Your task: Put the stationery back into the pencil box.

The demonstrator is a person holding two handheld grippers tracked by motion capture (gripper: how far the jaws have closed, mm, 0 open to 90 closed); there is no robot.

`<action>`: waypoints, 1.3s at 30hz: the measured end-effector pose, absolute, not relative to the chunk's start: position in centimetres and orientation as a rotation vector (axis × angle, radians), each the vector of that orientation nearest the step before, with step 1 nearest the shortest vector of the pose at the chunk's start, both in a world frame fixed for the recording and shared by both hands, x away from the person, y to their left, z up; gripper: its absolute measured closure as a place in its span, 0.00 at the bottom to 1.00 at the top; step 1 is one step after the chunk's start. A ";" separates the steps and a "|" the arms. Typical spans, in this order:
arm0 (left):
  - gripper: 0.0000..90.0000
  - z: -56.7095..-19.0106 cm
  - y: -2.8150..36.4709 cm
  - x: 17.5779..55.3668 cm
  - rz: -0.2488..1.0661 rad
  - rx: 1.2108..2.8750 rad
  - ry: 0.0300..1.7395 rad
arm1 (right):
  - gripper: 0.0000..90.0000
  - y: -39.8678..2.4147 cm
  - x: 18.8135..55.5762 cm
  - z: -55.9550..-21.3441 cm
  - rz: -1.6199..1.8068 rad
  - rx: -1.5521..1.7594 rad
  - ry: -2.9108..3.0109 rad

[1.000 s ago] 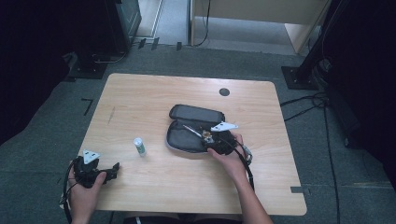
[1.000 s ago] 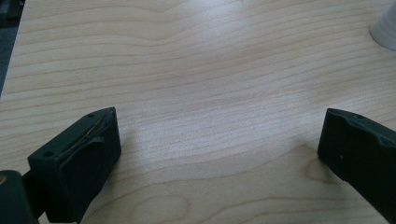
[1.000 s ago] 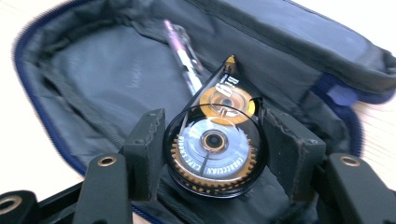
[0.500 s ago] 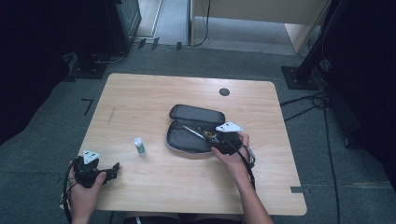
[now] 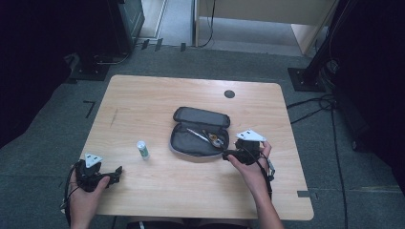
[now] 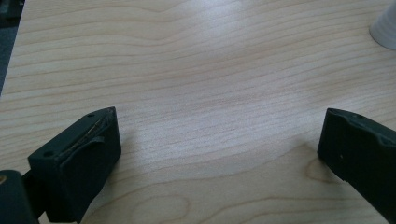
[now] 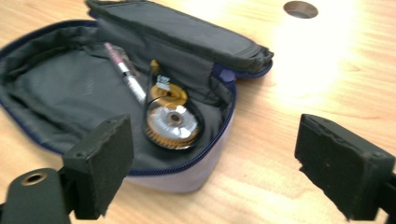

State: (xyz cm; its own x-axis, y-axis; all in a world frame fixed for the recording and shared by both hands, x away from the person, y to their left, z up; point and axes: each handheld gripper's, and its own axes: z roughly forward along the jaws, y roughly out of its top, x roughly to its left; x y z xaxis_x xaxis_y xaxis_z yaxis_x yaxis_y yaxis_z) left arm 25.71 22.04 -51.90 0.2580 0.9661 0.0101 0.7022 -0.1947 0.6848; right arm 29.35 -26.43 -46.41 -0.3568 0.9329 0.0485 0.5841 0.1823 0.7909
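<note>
high view: a pale wood-grain table (image 5: 157, 100) with rounded corners carries a dark fabric zip case (image 5: 198, 131) lying open near its middle, its soft lid folded back. inside the case lie a slim metallic pen (image 7: 127, 77) and a round correction-tape dispenser (image 7: 172, 119) with a gold and silver wheel, touching one another at the case's right end. a small white tube with a green band (image 5: 142, 150) stands upright on the table left of the case, apart from it. a dark round grommet hole (image 5: 229, 94) sits near the far edge. the right gripper (image 5: 228, 155), held just beside the case's right end, has its black block jaws spread wide and grips nothing. the left gripper (image 5: 117, 171) rests at the near left corner, jaws likewise wide apart and empty over bare wood. compared with half a second ago, the right gripper has drawn back out of the case toward the near edge; the left has not moved.
</note>
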 end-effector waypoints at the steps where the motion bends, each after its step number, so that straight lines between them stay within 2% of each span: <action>1: 0.00 -51.9 22.0 25.7 0.607 1.972 1.506 | 0.11 -26.5 29.2 -46.4 1.042 1.422 2.022; 9: 0.01 -51.8 21.4 25.4 0.598 1.986 1.484 | 0.11 -27.5 27.2 -46.3 1.066 1.414 2.052; 12: 0.13 -51.5 21.0 25.1 0.577 1.950 1.439 | 0.13 -28.0 26.6 -46.5 1.074 1.407 2.061; 15: 0.16 -51.4 19.7 25.1 0.516 1.965 1.341 | 0.15 -28.4 26.2 -46.6 1.072 1.401 2.075; 18: 0.18 -51.4 18.3 25.2 0.518 1.987 1.291 | 0.16 -28.9 25.8 -46.4 1.085 1.398 2.069; 20: 0.24 -51.4 17.5 25.3 0.496 1.970 1.273 | 0.16 -29.0 25.7 -46.5 1.088 1.396 2.068; 24: 0.33 -51.4 16.6 25.7 0.480 1.967 1.258 | 0.18 -29.2 25.6 -46.7 1.093 1.396 2.078; 39: 0.52 -51.7 13.8 27.7 0.439 1.994 1.213 | 0.22 -29.1 25.5 -47.0 1.115 1.389 2.084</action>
